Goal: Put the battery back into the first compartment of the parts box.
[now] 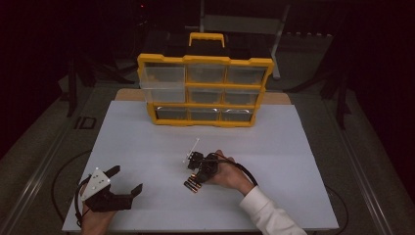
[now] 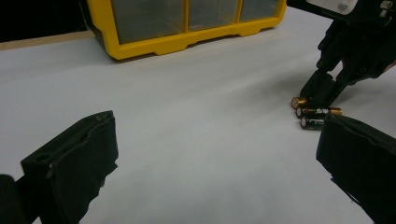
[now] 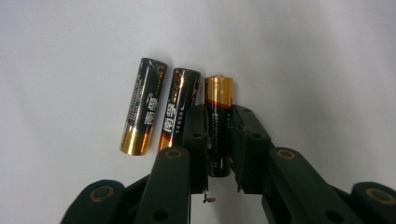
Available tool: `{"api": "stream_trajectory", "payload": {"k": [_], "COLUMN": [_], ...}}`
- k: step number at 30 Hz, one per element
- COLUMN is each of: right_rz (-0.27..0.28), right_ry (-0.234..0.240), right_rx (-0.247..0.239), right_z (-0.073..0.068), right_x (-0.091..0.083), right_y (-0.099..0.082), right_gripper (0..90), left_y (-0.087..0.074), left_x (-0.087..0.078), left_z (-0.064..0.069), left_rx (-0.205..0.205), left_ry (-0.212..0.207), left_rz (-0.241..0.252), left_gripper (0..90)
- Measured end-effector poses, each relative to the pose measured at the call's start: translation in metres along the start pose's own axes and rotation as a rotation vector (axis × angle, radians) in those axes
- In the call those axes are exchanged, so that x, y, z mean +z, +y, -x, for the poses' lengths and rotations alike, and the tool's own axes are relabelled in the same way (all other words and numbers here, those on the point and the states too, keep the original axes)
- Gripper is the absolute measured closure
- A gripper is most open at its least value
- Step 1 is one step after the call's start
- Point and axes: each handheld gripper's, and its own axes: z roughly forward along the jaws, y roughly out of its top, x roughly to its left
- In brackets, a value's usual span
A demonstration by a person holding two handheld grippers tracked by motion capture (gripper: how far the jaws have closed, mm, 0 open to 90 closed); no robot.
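Note:
Three black-and-gold batteries lie side by side on the white table (image 1: 147, 142), in front of the person's right hand. My right gripper (image 1: 194, 179) (image 3: 219, 119) points down at them and is shut on the end battery (image 3: 218, 93) (image 2: 299, 101), its pads pressing both sides. The other two batteries (image 3: 144, 107) (image 3: 180, 102) lie loose just beside it, also seen in the left gripper view as a pair (image 2: 317, 116). My left gripper (image 1: 125, 179) (image 2: 217, 158) rests near the table's front left, open, with nothing between its jaws.
A yellow organizer (image 1: 205, 61) (image 2: 159, 46) with clear drawers and a yellow handle stands upright at the back of the table. A thin white stick (image 1: 195, 146) lies just beyond the right gripper. Dark floor and stands surround the table.

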Motion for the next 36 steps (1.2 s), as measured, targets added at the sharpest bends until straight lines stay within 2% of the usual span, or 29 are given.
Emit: {"api": "stream_trajectory", "payload": {"k": [12,21,23,29,36], "right_rz": [0.005,0.014,0.014,0.050,0.129], "right_ry": [-0.004,-0.012,-0.023,-0.035,-0.063], "right_rx": [-0.010,-0.050,-0.065,-0.071,-0.072], "right_z": [0.003,0.003,0.004,0.008,0.016], "right_x": [-0.004,-0.009,-0.014,-0.031,-0.060], "right_y": [-0.002,-0.003,-0.001,0.002,0.008], "right_gripper": [77.0,77.0,77.0,77.0,77.0], "left_y": [0.000,0.000,0.000,0.000,0.000], "left_x": [0.000,0.001,0.001,0.000,0.000], "left_z": [0.000,0.000,0.000,0.000,0.000], "left_rx": [0.002,0.002,0.002,0.002,0.001], "left_ry": [-0.001,-0.001,-0.002,-0.001,-0.001], "left_rz": [-0.004,-0.003,-0.003,-0.001,0.000], "left_gripper": [0.0,0.0,0.0,0.0,0.0]}}
